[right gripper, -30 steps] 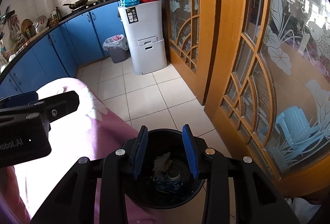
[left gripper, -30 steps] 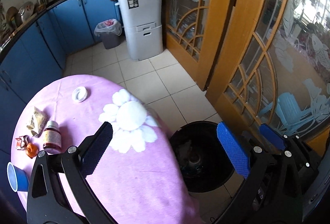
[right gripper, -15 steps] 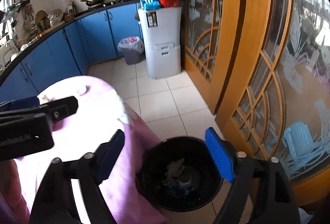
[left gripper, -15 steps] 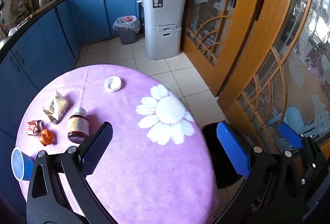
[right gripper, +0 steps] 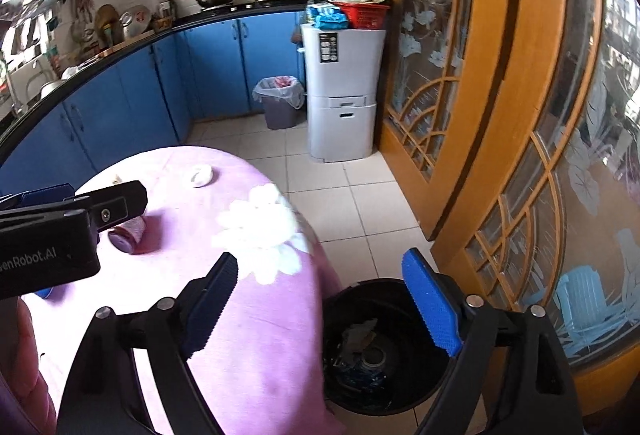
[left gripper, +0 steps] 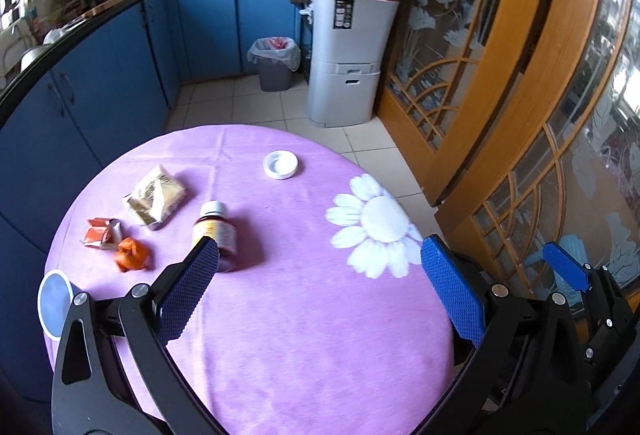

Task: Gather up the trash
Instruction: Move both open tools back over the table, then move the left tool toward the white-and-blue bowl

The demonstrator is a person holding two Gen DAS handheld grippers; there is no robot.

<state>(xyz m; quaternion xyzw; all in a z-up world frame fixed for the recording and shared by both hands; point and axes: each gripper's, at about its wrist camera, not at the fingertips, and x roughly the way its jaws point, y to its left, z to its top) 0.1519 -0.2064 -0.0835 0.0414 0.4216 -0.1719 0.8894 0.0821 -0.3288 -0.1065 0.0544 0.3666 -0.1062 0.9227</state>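
Round pink-clothed tabletop [left gripper: 304, 335]: brown glass bottle [left gripper: 216, 231] just past left tongs' [left gripper: 320, 299] left pad, both tongs released, right tongs [right gripper: 320, 307] over black bin [right gripper: 384, 347].

You get bright daylight through the glass doors [left gripper: 532, 139] at right; the tablecloth [right gripper: 256, 219] washes out with glare, edges bend strongly, and corners vignette black.

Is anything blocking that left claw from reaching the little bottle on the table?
Nothing visible. The left gripper hangs open above the bare cloth, and the bottle stands just beyond its left finger, with the wrappers off to the side.
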